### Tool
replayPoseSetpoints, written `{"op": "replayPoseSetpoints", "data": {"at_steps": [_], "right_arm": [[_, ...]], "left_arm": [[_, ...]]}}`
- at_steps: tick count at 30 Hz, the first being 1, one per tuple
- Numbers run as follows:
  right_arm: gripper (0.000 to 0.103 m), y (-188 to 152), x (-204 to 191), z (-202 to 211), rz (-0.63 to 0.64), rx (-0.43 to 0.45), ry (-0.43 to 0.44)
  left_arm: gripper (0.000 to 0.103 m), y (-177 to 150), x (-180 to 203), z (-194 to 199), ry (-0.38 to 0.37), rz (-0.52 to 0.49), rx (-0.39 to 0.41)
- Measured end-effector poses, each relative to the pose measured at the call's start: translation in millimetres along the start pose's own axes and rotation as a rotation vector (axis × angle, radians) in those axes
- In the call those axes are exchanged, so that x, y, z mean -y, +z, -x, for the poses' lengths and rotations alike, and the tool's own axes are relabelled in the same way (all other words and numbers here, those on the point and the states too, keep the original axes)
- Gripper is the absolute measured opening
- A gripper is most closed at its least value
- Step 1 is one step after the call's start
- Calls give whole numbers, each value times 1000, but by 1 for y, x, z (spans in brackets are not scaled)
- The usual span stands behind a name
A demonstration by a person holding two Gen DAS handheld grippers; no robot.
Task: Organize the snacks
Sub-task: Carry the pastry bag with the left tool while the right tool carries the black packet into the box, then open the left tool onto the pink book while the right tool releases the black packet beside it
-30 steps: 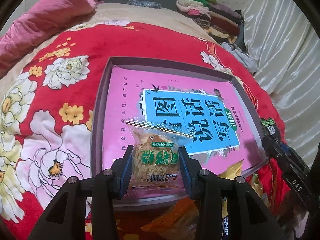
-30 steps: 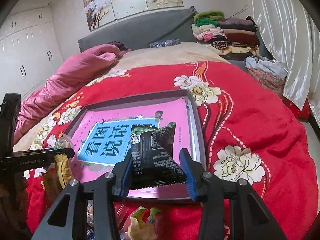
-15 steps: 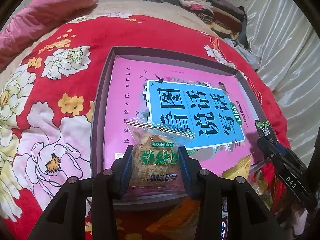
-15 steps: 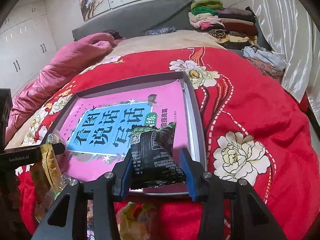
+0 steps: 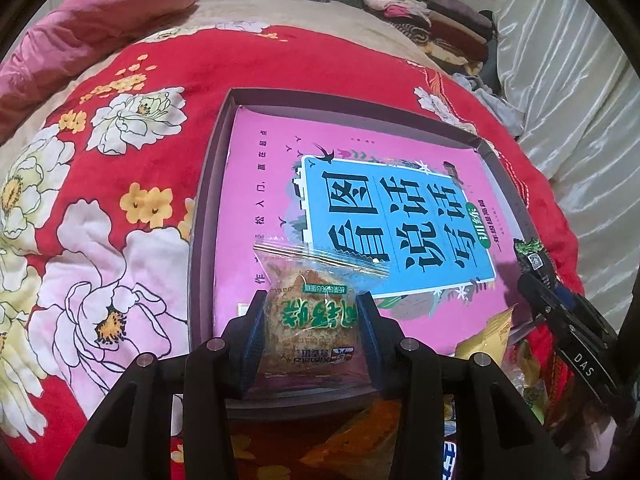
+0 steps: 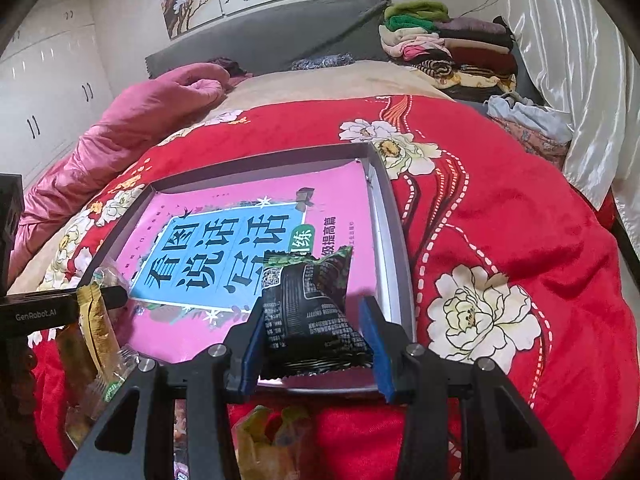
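My left gripper [image 5: 311, 322] is shut on a clear-wrapped golden pastry snack [image 5: 310, 312] and holds it over the near left edge of a shallow grey tray [image 5: 208, 184] lined with a pink and blue book cover. My right gripper [image 6: 316, 326] holds a black and green snack packet [image 6: 312, 312] over the tray's near right corner [image 6: 394, 248]; the left pad touches the packet and a gap shows beside the right pad. The right gripper also shows at the right of the left wrist view [image 5: 560, 312]. Loose snack packets [image 6: 276, 440] lie on the red blanket below the tray.
The tray rests on a red floral blanket [image 6: 500, 240] on a bed. A pink quilt [image 6: 140, 128] lies at the far left. Folded clothes [image 6: 440, 44] are stacked at the far right by a white curtain [image 6: 580, 60]. More yellow packets [image 5: 488, 332] lie between the grippers.
Both grippers moved forward over the tray with their snacks. The right gripper's jaws have widened slightly, leaving a gap beside the black packet.
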State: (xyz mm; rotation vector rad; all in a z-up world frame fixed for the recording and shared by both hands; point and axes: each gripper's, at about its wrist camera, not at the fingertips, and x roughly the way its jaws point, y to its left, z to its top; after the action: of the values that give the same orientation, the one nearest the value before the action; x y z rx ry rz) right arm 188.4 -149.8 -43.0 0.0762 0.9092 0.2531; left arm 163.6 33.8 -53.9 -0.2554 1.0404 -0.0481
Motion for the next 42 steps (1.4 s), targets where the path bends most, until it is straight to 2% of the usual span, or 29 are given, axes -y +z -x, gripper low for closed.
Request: {"op": "replayPoseSetpoints", "data": {"at_steps": [13,18,29,33,42], "right_arm": [[50,1,1,2,-11,5,11],[51,2,2,5,-14,17,11],[58,3,3,12,-26,37,33],[61,5,4,17,-35,58,50],[65,7,-1,28,-22,91,71]], "left_arm": [[47,0,2,3,10,-15,4],[55,0,2,7,12,-21,15],[63,0,0,18,-4,-5,41],[72,1,-4,25,-7,9,54],[75,-4,-9,41,-6,24,76]]}}
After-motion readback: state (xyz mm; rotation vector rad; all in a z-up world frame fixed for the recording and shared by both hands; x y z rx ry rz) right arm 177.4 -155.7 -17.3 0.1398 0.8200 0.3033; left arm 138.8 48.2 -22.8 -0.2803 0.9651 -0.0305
